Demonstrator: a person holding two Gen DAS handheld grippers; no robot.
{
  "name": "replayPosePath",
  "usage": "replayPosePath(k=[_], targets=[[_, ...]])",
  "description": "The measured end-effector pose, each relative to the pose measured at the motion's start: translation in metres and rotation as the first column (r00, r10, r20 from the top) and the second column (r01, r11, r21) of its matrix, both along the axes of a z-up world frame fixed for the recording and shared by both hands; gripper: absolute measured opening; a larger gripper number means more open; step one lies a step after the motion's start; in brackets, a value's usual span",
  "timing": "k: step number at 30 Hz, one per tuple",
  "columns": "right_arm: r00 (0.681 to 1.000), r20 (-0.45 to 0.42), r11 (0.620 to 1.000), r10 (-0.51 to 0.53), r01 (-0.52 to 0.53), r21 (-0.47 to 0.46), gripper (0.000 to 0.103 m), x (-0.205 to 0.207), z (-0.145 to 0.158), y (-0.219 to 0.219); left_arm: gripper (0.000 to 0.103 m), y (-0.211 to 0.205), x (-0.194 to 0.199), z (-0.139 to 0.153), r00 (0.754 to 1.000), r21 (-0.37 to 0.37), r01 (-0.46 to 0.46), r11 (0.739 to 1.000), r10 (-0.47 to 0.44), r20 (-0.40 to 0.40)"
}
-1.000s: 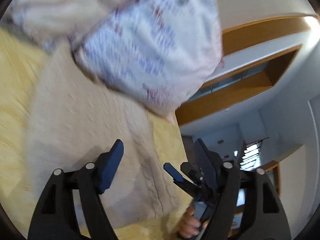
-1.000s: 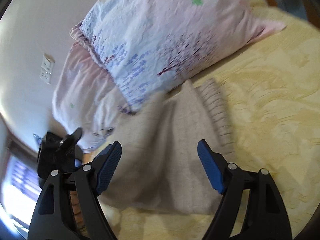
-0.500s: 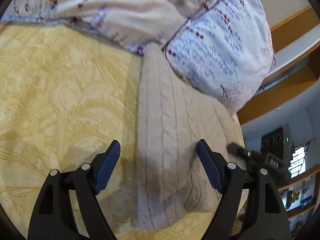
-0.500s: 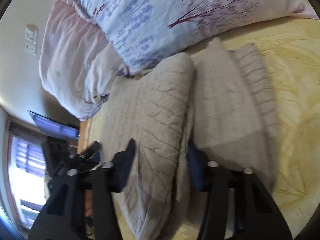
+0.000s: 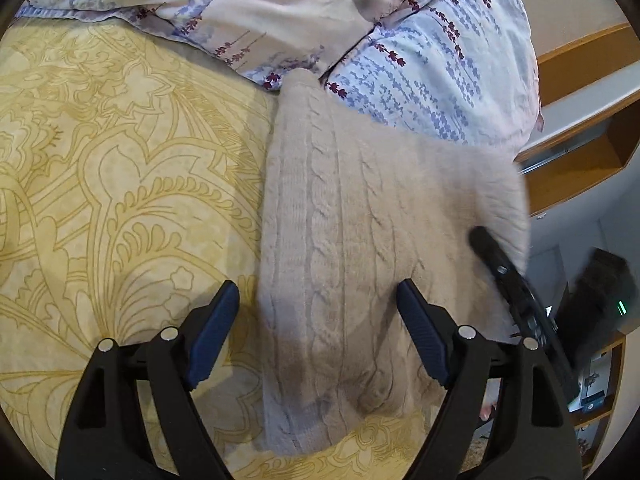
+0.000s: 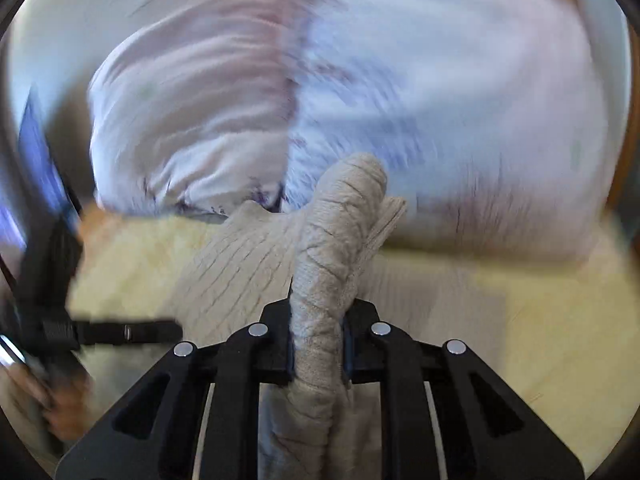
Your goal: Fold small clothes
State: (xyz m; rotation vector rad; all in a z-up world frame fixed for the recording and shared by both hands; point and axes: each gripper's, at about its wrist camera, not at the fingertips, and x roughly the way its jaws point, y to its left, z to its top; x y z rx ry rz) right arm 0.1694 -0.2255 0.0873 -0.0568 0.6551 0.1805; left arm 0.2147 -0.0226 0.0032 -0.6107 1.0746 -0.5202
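Right gripper closing, pinching a fold of the beige knit sweater; left gripper wide, holding nothing, over the sweater's near end.

The left gripper tilts downward with its blue-padded jaws spread wide and nothing pinched, while the right gripper, to its right, is closing its jaws on a fold of knit.
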Motion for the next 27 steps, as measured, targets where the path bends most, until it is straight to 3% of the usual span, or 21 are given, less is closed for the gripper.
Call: replayPosePath(k=[5,14,17,20,22,24,27], targets=[[0.996,0.039,0.995,-0.076,0.079,-0.069,0.016,-0.003,0.006,-0.022,0.081,-0.006,-0.006,0.006,1.000,-0.006,0.025,1.000,-0.025,0.016],[0.984,-0.040,0.985,-0.171,0.172,0.013,0.016,-0.007,-0.009,-0.076,0.081,-0.033,-0.013,0.008,0.994,0.004,0.103,0.995,-0.103,0.032],[0.975,-0.105,0.977,-0.196,0.204,0.066,0.017,0.001,-0.024,-0.093,0.080,-0.041,-0.013,0.005,0.992,0.000,0.122,0.993,-0.122,0.022],[0.941,-0.240,0.956,-0.238,0.271,0.113,0.019,0.013,-0.056,-0.113,0.079,-0.046,-0.016,0.000,0.990,-0.008,0.142,0.990,-0.142,-0.001],[0.925,-0.271,0.925,-0.266,0.324,0.199,0.031,0.006,-0.065,-0.130,0.079,-0.047,-0.019,-0.002,0.988,-0.018,0.151,0.988,-0.151,-0.006],[0.907,-0.277,0.885,-0.318,0.389,0.255,0.066,-0.011,-0.058,-0.146,0.079,-0.046,-0.022,-0.002,0.988,-0.020,0.156,0.988,-0.156,-0.004],[0.914,-0.274,0.828,-0.299,0.391,0.402,0.072,-0.044,-0.052,-0.168,0.079,-0.044,-0.026,-0.002,0.988,-0.033,0.155,0.987,-0.155,-0.006]])
